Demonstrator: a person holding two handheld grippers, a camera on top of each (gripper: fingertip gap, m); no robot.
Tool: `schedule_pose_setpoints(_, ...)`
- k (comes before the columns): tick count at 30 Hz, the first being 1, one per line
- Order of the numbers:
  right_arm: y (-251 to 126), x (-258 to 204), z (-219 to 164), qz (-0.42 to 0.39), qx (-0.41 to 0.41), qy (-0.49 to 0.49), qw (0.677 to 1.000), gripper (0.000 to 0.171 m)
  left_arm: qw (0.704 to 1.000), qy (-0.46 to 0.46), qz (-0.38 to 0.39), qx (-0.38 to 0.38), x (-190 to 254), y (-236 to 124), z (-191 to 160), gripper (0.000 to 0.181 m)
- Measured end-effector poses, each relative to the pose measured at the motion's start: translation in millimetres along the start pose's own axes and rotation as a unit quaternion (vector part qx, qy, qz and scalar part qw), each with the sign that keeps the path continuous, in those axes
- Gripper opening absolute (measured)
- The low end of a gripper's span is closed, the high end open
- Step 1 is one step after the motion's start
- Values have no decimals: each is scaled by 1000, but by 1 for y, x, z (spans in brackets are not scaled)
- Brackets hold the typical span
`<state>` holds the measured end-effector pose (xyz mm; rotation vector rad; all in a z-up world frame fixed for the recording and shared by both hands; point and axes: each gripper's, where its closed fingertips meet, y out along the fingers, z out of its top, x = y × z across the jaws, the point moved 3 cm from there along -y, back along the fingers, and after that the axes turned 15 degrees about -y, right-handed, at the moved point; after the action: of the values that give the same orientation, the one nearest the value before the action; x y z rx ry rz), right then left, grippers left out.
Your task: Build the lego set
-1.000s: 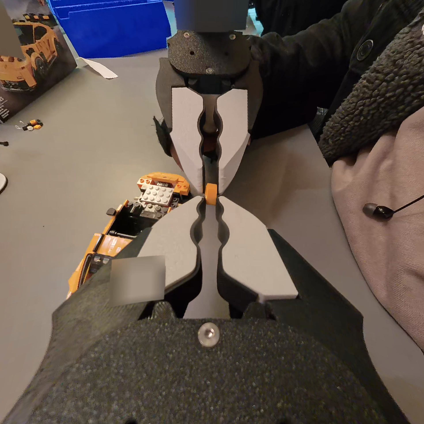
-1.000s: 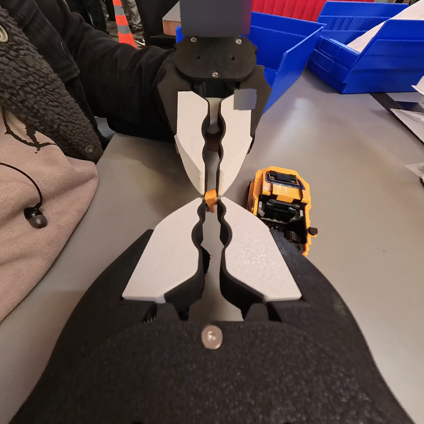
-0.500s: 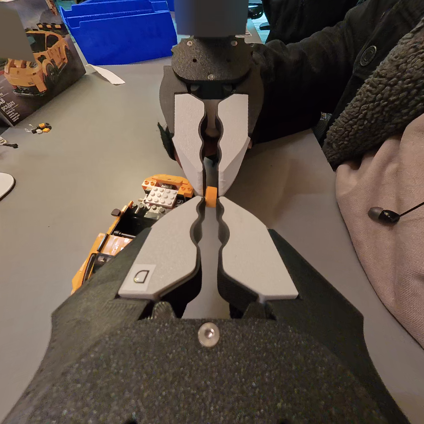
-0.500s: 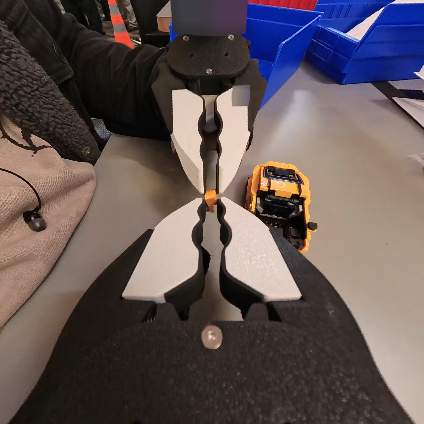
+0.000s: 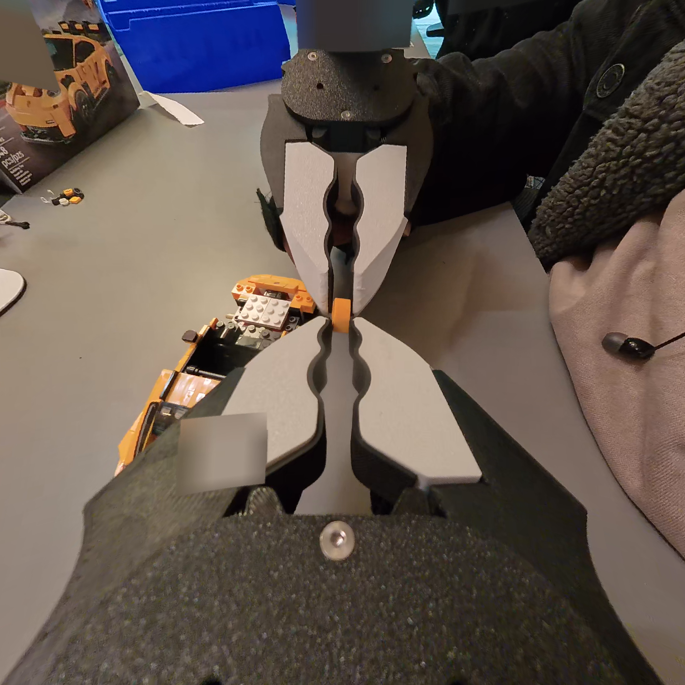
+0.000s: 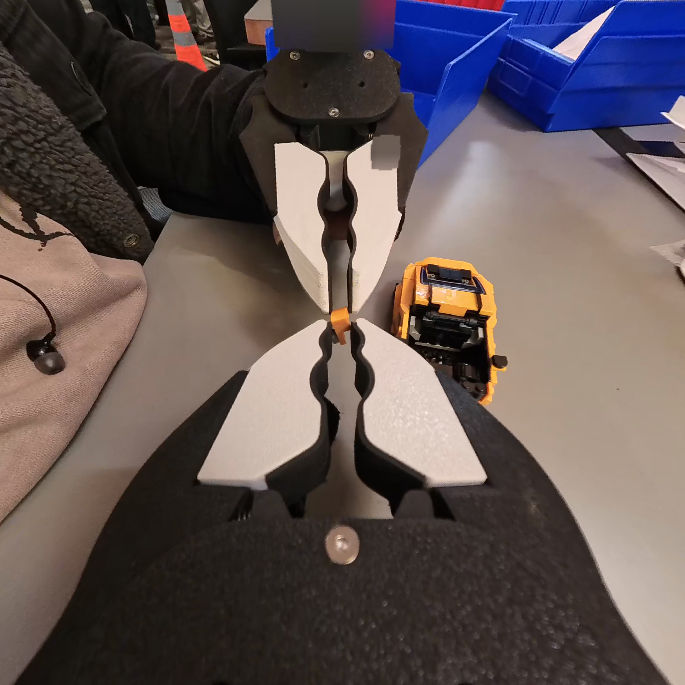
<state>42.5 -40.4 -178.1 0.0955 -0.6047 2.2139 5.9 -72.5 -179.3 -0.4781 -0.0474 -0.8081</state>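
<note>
Two wrist cameras facing each other tip to tip, close above grey table [image 5: 111, 259], sharing orange car [image 6: 448, 326]

Left gripper [image 5: 340, 326] and opposing right gripper [image 5: 340, 305] both clamp one small orange plastic brick [image 5: 340, 315], tip to tip, above the grey table [image 5: 111, 259]; the partly built orange brick car [image 5: 222, 352] sits just left.

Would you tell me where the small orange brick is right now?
The small orange brick is pinched between the tips of the left tool and right tool, above the grey table, beside the orange car.
</note>
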Motion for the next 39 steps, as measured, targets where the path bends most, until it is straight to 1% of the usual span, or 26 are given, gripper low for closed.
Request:
schedule_pose_setpoints(15,-1,4,1,-14,3,0,1000,9,1000,-5,8,0,-3,-1,0,8)
schedule_pose_setpoints(24,-4,13,1,-42,7,3,999,7,998,-55,9,11,-10,-3,3,8)
schedule_pose_setpoints(29,-5,15,-4,-39,-14,11,999,14,997,-73,13,17,-15,-5,4,7)
schedule_pose_setpoints(33,-2,14,-11,-42,-46,-4,998,14,998,-61,33,11,-18,-4,1,7)
schedule_pose_setpoints(39,0,14,-20,-44,-79,-16,996,14,996,4,88,-13,-23,-1,-4,7)
